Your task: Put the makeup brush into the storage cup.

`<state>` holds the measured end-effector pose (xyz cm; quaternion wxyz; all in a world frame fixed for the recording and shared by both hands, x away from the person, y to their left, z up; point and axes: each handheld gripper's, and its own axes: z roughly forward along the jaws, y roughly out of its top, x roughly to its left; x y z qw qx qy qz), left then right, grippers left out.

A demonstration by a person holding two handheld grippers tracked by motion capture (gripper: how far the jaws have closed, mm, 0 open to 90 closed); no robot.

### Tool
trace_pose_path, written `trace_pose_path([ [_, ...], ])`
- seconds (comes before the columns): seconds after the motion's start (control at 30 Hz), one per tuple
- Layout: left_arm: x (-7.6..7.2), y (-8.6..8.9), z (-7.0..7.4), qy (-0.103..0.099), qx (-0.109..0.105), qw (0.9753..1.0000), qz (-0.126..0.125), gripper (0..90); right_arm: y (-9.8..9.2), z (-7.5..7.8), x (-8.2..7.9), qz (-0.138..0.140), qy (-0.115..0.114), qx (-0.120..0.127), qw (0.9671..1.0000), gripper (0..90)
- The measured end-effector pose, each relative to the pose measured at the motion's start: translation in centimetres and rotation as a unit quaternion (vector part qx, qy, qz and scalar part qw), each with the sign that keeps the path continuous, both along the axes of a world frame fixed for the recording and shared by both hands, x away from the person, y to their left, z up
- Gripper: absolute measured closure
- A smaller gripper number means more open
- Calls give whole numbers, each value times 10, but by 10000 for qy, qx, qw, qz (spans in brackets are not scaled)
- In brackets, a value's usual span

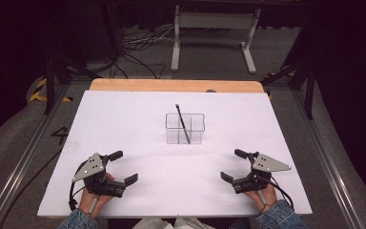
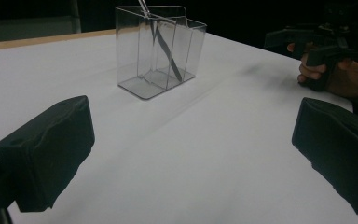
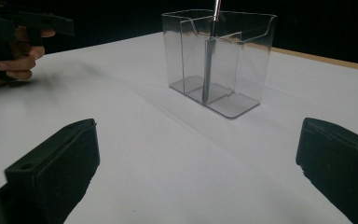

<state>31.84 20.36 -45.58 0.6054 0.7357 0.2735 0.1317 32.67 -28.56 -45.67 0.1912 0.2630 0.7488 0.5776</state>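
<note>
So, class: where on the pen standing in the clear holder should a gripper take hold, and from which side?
Probably grip the pen on its upper end, which sticks out above the clear holder rim, coming down from above. The walls enclose its lower part, and it leans towards the far side, so tilt the jaws to match.

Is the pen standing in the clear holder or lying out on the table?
In. The pen stands tilted inside the clear holder, its tip at the bottom and its top sticking out above the rim.

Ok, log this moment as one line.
left tongs: open, empty | right tongs: open, empty | pen: leaning in clear holder | table: white
</note>
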Motion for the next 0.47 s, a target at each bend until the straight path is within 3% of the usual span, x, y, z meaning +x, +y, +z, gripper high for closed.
trace_pose_path([
  [0.47, 0, -1, 0, 4, -12, 10000, 8, 0, 0, 0, -2, 7, -16, 9, 10000, 0],
])
